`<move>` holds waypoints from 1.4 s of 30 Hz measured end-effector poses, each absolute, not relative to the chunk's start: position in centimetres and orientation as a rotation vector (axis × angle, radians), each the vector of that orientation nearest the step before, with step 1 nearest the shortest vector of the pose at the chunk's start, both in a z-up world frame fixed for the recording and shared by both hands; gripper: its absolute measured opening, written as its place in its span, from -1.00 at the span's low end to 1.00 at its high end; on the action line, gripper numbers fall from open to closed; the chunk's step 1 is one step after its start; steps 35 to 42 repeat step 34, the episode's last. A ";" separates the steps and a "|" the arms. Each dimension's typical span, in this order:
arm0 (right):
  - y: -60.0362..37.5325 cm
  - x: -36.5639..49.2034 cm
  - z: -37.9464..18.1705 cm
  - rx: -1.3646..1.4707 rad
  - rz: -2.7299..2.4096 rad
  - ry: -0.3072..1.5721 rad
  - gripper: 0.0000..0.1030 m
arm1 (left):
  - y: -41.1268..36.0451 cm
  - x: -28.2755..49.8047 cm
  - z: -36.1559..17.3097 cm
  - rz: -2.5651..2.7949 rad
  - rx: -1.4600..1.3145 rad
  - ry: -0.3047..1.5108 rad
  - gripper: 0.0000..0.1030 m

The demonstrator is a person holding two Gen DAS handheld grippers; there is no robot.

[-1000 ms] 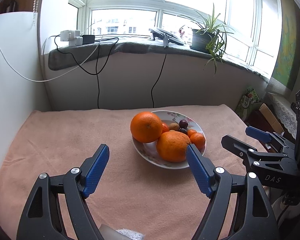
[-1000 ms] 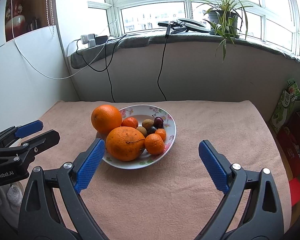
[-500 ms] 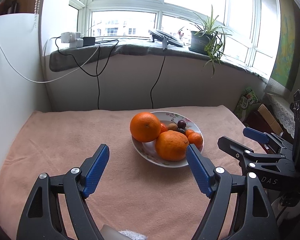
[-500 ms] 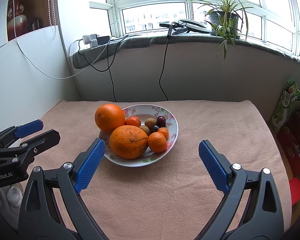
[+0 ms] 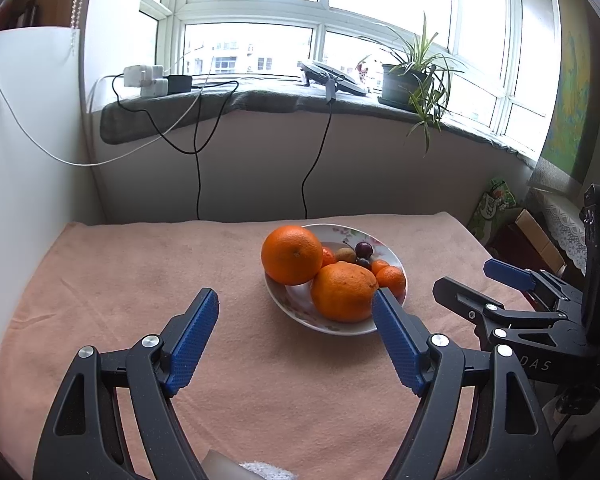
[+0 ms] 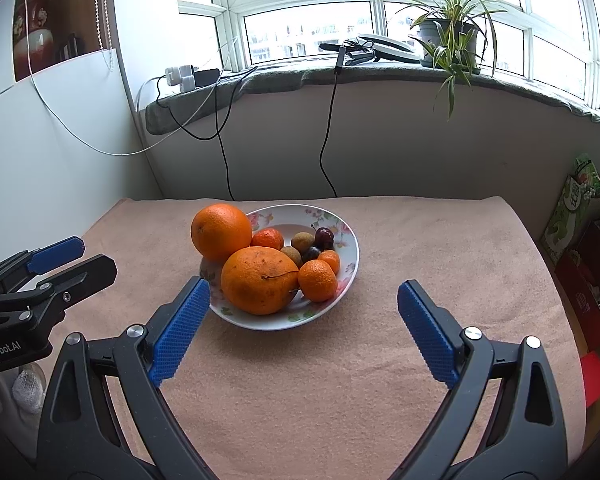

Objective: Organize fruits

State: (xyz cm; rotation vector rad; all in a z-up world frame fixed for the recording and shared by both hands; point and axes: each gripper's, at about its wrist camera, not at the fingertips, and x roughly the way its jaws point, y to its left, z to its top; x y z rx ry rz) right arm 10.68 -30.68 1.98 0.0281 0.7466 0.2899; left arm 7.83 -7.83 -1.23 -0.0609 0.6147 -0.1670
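Bowl (image 6: 350, 240) midtable — grippers (image 6: 302, 300) apparently clear.

My table's got a peach towel (image 6: 340, 380) spread over it, and the only thing sitting on that is the floral plate (image 6: 350, 248), roughly mid-towel.

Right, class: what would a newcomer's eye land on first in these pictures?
Probably the two large bright oranges piled in the white floral bowl at the middle of the peach-coloured cloth. Next, the open blue-padded left gripper and right gripper, both empty, framing the foreground.
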 end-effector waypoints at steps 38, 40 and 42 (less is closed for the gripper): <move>-31.2 11.0 1.3 0.056 0.271 0.769 0.88 | -8.2 7.7 -1.2 -0.171 -0.062 0.611 0.53; -31.2 11.0 1.3 0.056 0.271 0.769 0.88 | -8.2 7.7 -1.2 -0.171 -0.062 0.611 0.53; -31.2 11.0 1.3 0.056 0.271 0.769 0.88 | -8.2 7.7 -1.2 -0.171 -0.062 0.611 0.53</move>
